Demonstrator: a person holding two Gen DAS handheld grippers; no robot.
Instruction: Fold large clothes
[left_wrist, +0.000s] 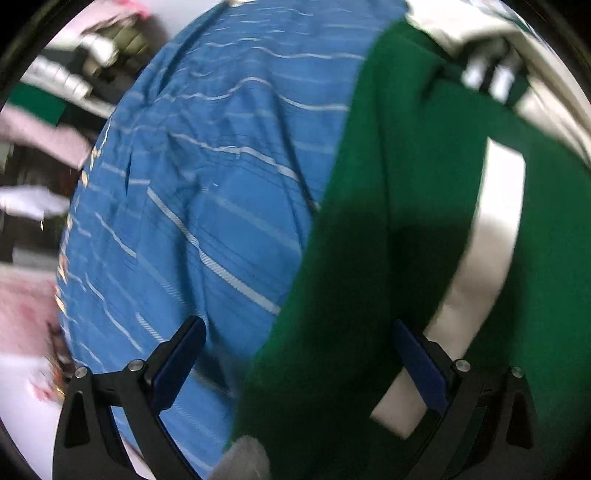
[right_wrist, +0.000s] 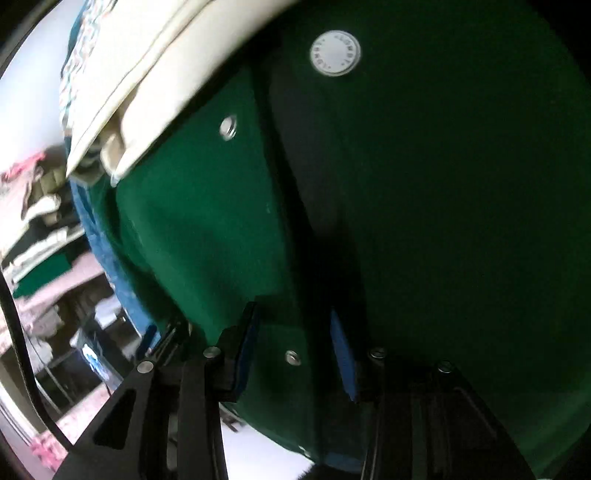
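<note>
A green jacket with cream sleeves and a cream stripe lies on a blue striped cloth. My left gripper is open, its blue-padded fingers spread over the jacket's left edge. In the right wrist view the green jacket fills the frame, with a white snap button and metal snaps. My right gripper has its jaws set around the jacket's snap-front edge, with the fabric between the pads. A cream sleeve lies at the top left.
A white surface lies at the lower left. Shelves with piled clothes stand at the left; they also show in the right wrist view. A black cable runs down the left.
</note>
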